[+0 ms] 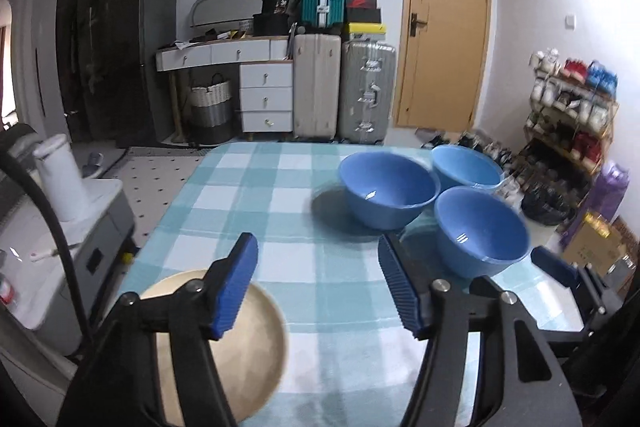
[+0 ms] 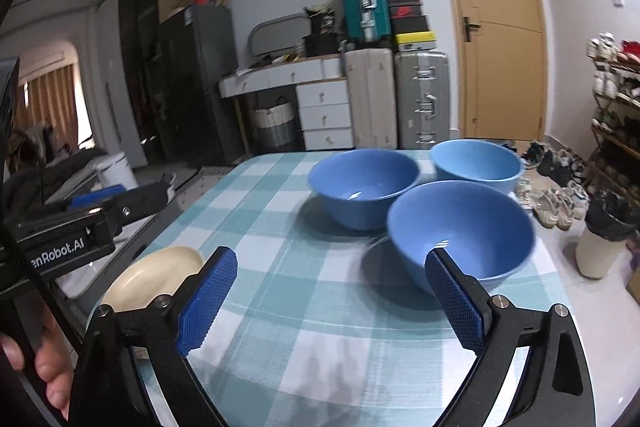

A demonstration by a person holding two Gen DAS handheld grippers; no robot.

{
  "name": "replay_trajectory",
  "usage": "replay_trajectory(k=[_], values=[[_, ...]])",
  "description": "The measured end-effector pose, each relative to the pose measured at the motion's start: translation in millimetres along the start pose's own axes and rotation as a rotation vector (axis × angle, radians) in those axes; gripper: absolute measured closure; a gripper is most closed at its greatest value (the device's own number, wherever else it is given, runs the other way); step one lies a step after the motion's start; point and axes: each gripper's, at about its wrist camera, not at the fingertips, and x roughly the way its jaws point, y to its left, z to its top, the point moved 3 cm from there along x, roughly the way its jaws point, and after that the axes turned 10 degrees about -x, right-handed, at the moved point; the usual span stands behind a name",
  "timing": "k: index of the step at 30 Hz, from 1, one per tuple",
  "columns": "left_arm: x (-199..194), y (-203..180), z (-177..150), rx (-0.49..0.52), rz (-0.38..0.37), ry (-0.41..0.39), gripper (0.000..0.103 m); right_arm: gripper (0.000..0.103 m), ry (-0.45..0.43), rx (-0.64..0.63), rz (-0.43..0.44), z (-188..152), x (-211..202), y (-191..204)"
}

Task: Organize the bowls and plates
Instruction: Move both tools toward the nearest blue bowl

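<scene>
Where the view begins, nearest the cameras, both claws hang released above the near end of the table (image 1: 248,195), nothing between the pads.

Item 1: left gripper (image 1: 320,283). Black arms, ribbed blue pads, jaws parted with only tablecloth showing between them. In the right wrist view it enters from the left edge, lettered in white on its body, with part of a hand (image 2: 44,371) visible below it.

Item 2: right gripper (image 2: 330,301). Same build, jaws spread wide, holding nothing. Its right finger overlaps the near rim of the nearest bowl in the picture; contact cannot be told.

Item 3: cream plate (image 1: 240,351). One, lying flat at the near left corner of the table, partly hidden behind the left gripper's left finger.

Item 4: nearest blue bowl (image 2: 460,231). Upright, right side of the table, slightly blurred.

Item 5: middle blue bowl (image 2: 364,187). Upright, just beyond and left of the nearest bowl, close beside it.

Item 6: far blue bowl (image 2: 476,163). Upright, paler in tone, at the far right edge, close behind the other two.

Item 7: table covering. Teal and white check cloth.

Item 8: background. White drawer unit (image 1: 266,97), three suitcases (image 1: 366,95), wooden door (image 1: 444,27), and shoe rack (image 1: 572,111) to the right.
</scene>
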Motion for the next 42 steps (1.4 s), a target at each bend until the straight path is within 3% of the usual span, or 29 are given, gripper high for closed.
replay_trajectory(k=[3,6,11,13,17,22,30,42], values=[[-3,-9,1,-0.012,-0.030,-0.042,0.020,0.005,-0.021,0.022,-0.030,1,-9,-12],[-7,-22,-1,0.027,-0.042,-0.122,0.012,0.004,-0.049,0.045,-0.054,2,-20,-22],[-4,-43,-8,0.076,-0.067,-0.155,0.010,0.003,-0.081,0.030,-0.054,3,-32,-24],[-4,-46,-11,0.071,-0.096,-0.164,0.003,0.001,-0.101,-0.012,-0.070,4,-38,-22],[4,-47,-15,0.041,-0.126,-0.121,0.003,0.001,-0.090,-0.068,-0.102,1,-42,-22],[16,-45,-17,-0.033,-0.165,-0.019,0.003,0.001,-0.053,-0.020,-0.103,-7,-42,-41],[21,-44,-26,-0.009,-0.118,-0.013,0.003,0.001,-0.049,0.142,-0.127,-11,-49,-79],[32,-36,-30,-0.034,-0.088,0.022,0.003,0.001,-0.038,0.113,-0.160,-10,-47,-74]])
